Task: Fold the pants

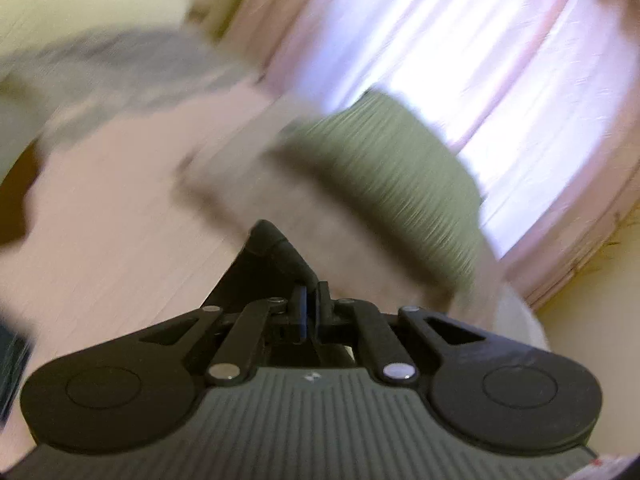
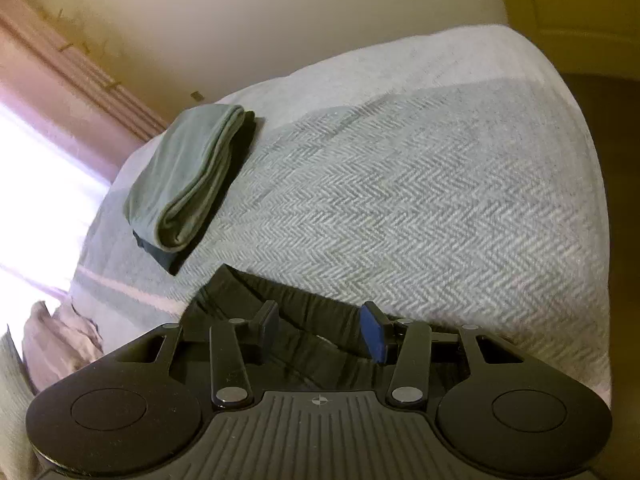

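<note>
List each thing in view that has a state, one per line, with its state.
left gripper: shut, nothing between its pads
right gripper: open, over the black pants
black pants: lying rumpled on the bed
green garment: folded, stacked on a dark folded item
dark folded item: folded, under the green garment
curtain: drawn, backlit

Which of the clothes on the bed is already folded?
The green garment, a neat flat bundle lying on a dark folded piece near the curtain. The black pants lie rumpled at the bed's near edge, under the right gripper, whose jaws stand open.
</note>
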Demonstrator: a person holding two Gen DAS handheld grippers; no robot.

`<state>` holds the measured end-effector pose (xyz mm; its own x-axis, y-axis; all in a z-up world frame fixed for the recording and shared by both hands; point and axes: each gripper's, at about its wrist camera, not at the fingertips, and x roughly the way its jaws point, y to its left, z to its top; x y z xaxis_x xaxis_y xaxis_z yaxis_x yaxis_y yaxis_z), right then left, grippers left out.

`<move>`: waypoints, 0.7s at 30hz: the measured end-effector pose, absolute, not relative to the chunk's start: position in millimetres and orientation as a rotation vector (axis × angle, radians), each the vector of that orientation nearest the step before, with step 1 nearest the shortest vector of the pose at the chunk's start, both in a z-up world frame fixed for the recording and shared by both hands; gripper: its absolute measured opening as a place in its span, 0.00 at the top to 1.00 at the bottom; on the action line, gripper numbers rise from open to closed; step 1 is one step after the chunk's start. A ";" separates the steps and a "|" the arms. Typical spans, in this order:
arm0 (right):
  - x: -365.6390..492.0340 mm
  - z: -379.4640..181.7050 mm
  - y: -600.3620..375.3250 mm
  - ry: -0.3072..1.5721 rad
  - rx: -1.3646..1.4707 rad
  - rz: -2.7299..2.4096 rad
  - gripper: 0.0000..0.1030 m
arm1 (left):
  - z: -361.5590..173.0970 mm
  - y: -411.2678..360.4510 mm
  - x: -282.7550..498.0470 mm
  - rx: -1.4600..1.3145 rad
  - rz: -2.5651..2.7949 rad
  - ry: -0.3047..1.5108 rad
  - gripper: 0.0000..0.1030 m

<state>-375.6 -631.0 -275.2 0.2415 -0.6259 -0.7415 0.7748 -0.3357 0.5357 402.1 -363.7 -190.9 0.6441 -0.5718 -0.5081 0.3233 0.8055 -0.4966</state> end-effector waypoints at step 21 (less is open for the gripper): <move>-367.8 -310.2 -601.2 0.350 1.290 -1.527 0.58 | -419.6 -457.6 511.5 -0.308 -0.455 1.131 0.67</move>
